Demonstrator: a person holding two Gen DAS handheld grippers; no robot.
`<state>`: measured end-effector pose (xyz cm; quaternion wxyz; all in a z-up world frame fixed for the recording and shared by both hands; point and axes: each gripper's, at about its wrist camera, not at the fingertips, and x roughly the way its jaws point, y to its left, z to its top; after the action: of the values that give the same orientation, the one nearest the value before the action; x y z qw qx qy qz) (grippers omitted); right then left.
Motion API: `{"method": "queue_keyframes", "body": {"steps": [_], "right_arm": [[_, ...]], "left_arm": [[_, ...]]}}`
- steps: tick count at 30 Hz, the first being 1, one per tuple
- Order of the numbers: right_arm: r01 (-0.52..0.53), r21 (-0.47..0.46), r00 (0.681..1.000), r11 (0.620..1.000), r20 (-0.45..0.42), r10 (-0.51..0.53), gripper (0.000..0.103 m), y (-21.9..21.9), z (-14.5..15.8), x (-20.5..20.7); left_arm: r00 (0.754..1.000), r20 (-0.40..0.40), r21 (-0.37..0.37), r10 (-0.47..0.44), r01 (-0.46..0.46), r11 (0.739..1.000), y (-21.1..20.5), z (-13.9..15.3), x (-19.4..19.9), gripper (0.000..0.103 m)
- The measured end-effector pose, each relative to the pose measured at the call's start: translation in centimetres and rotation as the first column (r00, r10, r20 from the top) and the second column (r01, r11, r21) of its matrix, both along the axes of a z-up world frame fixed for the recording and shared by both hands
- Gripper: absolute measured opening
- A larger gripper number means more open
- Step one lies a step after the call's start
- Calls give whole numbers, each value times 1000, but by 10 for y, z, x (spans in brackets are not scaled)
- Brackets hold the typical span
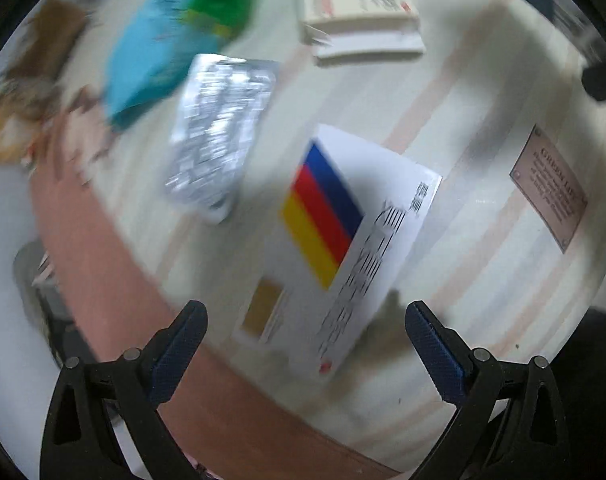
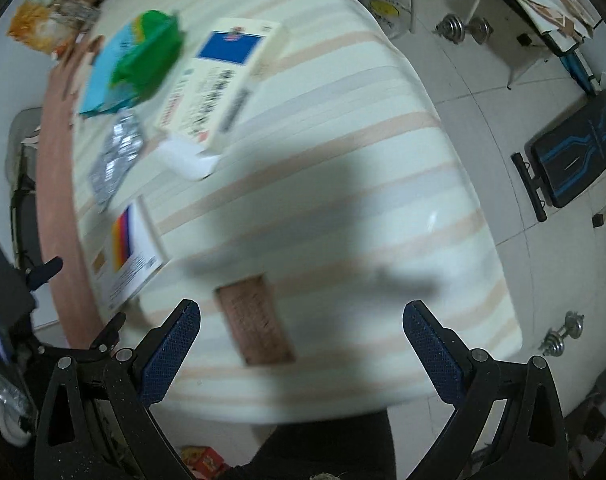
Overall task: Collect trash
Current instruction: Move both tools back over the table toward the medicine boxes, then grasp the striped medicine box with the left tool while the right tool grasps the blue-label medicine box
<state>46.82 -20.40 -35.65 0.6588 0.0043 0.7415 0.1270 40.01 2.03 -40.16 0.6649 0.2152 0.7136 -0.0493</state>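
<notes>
While spread wide, both claws (image 1: 305, 334) (image 2: 301, 332) above striped cloth (image 2: 343, 140).

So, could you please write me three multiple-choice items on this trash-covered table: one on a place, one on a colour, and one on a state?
1. Where does the silver blister pack lie?
A. Between the blue-green wrapper and the striped carton
B. On the floor
C. Inside the left tool

2. Which stripes mark the carton nearest the left tool?
A. Green, white, black
B. Blue, red, yellow
C. Pink, grey, brown

3. In what state are the two tools?
A. Both shut on trash
B. Left shut, right open
C. Both open and empty

Answers: 1 A, the left wrist view shows it flat on the cloth between them. 2 B, the three bands are plain on its face. 3 C, the left tool and the right tool both stand spread with nothing between the fingers.
</notes>
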Motion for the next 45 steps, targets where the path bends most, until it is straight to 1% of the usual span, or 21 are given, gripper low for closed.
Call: {"method": "queue_keyframes", "body": {"steps": [4,6,7,11,13,14,15,16,17,18,19,21,22,23,28,30,32,35,39,42,45], "right_arm": [[2,-13,1000,1000,-31,-2,102,-6,-13,17],[10,-14,999,1000,-42,-11,102,-9,-17,24],[15,-11,999,1000,-47,-16,102,-9,-18,27],[19,2,998,1000,-52,-19,102,3,-20,43],[19,12,999,1000,-46,-19,102,14,-18,51],[22,17,999,1000,-39,-22,102,20,-17,55],[28,24,999,999,-31,-27,102,29,-16,60],[36,30,999,999,-24,-35,102,36,-16,64],[56,34,998,998,-10,-56,102,46,-16,71],[76,33,997,997,1,-76,102,52,-16,76],[109,32,994,993,15,-110,102,61,-18,84],[170,27,984,985,44,-171,102,76,-21,96],[189,16,980,982,65,-190,102,84,-23,102],[202,-2,976,979,85,-201,102,93,-26,107],[167,-101,977,981,152,-150,98,122,-37,117],[73,-167,983,983,180,-43,83,130,-36,109],[-32,-171,983,985,175,62,83,133,-37,96],[-205,-191,964,960,133,232,83,132,-40,69],[-416,-239,890,878,93,446,83,132,-42,29],[-462,-299,855,835,98,509,85,137,-42,14],[-431,-307,869,848,110,482,85,140,-44,10]], "left_arm": [[997,-63,-63,-40,36,997,-2,-15,11,99],[996,-88,-127,-20,9,992,3,-14,11,81],[996,-91,-164,9,-24,986,7,-12,9,79],[985,-72,-193,156,-167,967,26,-10,6,78],[955,-63,-217,291,-298,930,42,-6,3,78],[929,-53,-225,367,-369,902,51,-4,2,78],[882,-51,-242,469,-467,851,64,-2,-2,78],[803,-59,-260,593,-586,767,80,0,-9,78],[701,-67,-271,710,-698,663,96,0,-18,78],[634,-76,-281,769,-754,594,104,0,-26,78],[540,-93,-292,836,-818,496,115,-3,-36,78],[440,-111,-290,891,-872,394,123,-10,-48,79],[433,-106,-292,895,-874,388,123,-12,-50,79],[438,-99,-287,894,-872,396,121,-13,-50,79],[517,-53,-230,854,-839,493,105,-14,-53,79],[529,-39,-217,848,-833,510,95,-14,-45,79],[533,-34,-217,846,-830,514,91,-15,-45,79],[532,-31,-219,846,-829,514,89,-15,-47,80],[532,-29,-222,846,-829,513,101,-12,-39,80],[543,-23,-213,839,-823,526,111,-6,-29,80],[548,-22,-208,836,-820,533,107,-4,-27,80]]}}
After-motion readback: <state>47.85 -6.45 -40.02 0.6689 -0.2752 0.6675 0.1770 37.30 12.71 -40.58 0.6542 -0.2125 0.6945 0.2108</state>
